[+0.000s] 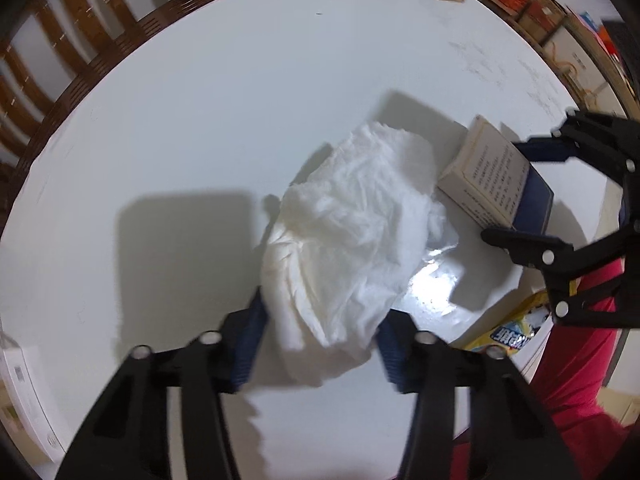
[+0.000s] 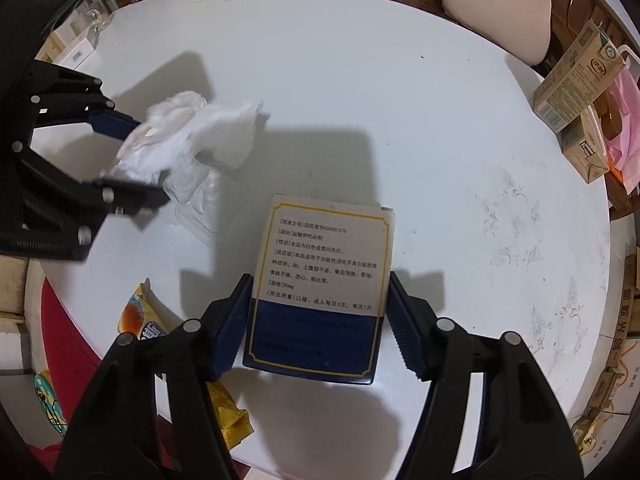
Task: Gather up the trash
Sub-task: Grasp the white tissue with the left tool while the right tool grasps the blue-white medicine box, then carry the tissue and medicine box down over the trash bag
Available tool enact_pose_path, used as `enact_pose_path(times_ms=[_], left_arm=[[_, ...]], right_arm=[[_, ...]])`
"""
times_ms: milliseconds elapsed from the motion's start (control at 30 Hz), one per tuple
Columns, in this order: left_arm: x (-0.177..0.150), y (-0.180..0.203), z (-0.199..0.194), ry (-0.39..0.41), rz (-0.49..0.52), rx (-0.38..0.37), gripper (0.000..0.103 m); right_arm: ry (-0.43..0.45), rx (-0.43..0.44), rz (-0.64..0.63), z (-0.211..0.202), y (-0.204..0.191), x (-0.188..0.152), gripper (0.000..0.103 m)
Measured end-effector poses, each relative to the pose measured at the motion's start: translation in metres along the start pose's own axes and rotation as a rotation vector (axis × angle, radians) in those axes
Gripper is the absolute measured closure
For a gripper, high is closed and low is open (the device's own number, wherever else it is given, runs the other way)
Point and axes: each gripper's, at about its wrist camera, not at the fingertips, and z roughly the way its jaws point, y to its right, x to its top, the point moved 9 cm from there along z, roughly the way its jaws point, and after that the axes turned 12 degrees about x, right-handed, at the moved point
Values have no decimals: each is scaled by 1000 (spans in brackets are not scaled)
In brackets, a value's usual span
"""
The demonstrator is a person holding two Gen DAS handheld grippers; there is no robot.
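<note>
A crumpled white tissue [image 1: 348, 236] lies on the round white table [image 1: 200, 120]. My left gripper [image 1: 320, 340] has its blue pads on both sides of the tissue's near end, closed onto it. A clear plastic blister tray [image 2: 208, 200] lies under and beside the tissue [image 2: 188, 136]. A medicine box [image 2: 324, 280], white above and dark blue below, with printed text, sits between the blue pads of my right gripper [image 2: 318, 324], which touch its sides. The box [image 1: 492, 176] and right gripper [image 1: 516, 192] also show in the left wrist view; the left gripper [image 2: 140, 160] shows in the right wrist view.
Cartons [image 2: 576, 92] and a pink bag [image 2: 624, 132] stand at the table's far right edge. A yellow snack wrapper [image 2: 144, 320] sits at the near edge beside something red [image 2: 68, 328]. Wooden chairs [image 1: 52, 60] with a beige cushion [image 2: 500, 12] ring the table. Boxes [image 2: 624, 340] are stacked on the right.
</note>
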Motion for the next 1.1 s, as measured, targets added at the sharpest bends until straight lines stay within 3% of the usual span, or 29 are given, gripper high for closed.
enact_pose_path(times_ms=[133, 467, 600, 833, 1100], left_arm=[[-4, -5, -4, 13, -44, 20, 73], [-32, -19, -43, 103, -225, 115, 75], [-31, -13, -67, 173, -226, 173, 75], [-31, -14, -112, 276, -245, 204, 75], [-48, 3, -166, 387, -266, 219, 75]], right_arm=[[2, -15, 4, -3, 1, -1, 40], [135, -99, -20, -56, -6, 7, 40], [206, -124, -23, -85, -11, 0, 40], [333, -137, -5, -132, -7, 8, 40], [465, -148, -5, -195, -26, -20, 40]])
